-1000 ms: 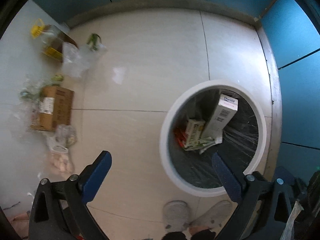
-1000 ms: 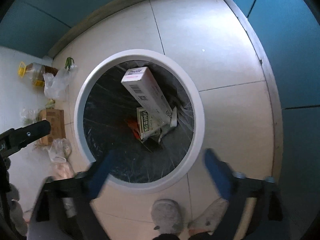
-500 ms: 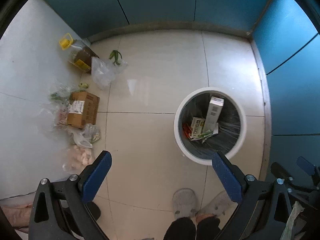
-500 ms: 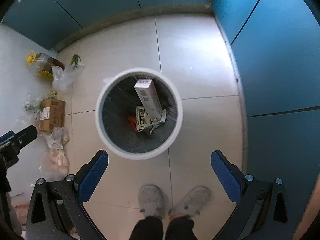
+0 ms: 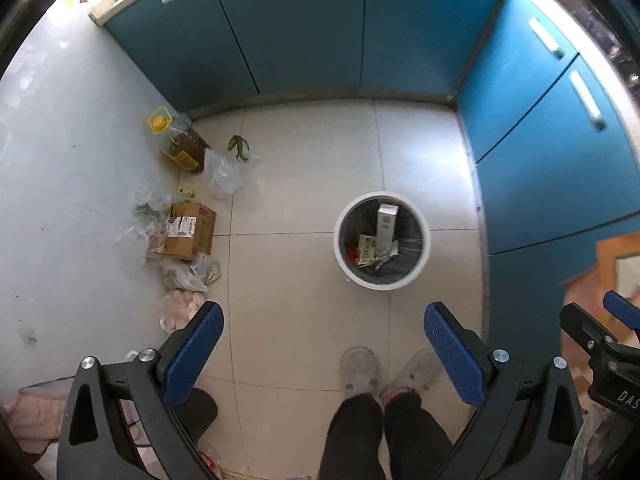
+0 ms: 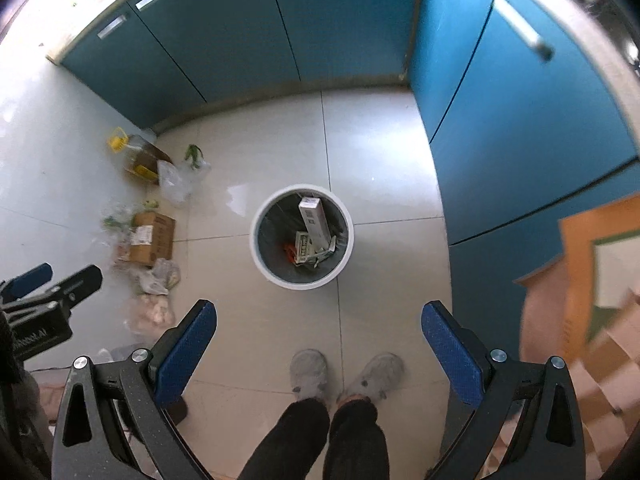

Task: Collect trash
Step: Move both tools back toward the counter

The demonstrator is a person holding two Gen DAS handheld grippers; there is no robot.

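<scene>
Left wrist view: left gripper (image 5: 323, 350) high above the floor, fingers (image 5: 191, 354) spread wide, holding nothing. Right gripper (image 6: 319, 350) same, wide apart & empty, its fingers (image 6: 186, 350) framing the person's grey slippers (image 6: 308, 372). White bin (image 5: 382, 240) stands on the floor tiles w/ a tall white carton (image 5: 387, 224) leaning inside plus a smaller green/white box & some orange scrap. Remaining stuff sits well apart from the bin, along the left wall: cardboard box (image 5: 190, 232), crumpled clear bags (image 5: 226, 172) next to an oil jug (image 5: 180, 144), bags of veg/food near the box.

Judgement: bin load looks done for now, next pick prob from the left pile.

Risks:
- not clear which pile items are trash; oil jug & food bags could be groceries, wrong grab likely
- thin plastic bags: fingers may pinch only film, bag slips or spills contents
- cardboard box prob too wide for a clean grip, may tip
- long descent from this height, fisheye distortion → misjudged approach
</scene>
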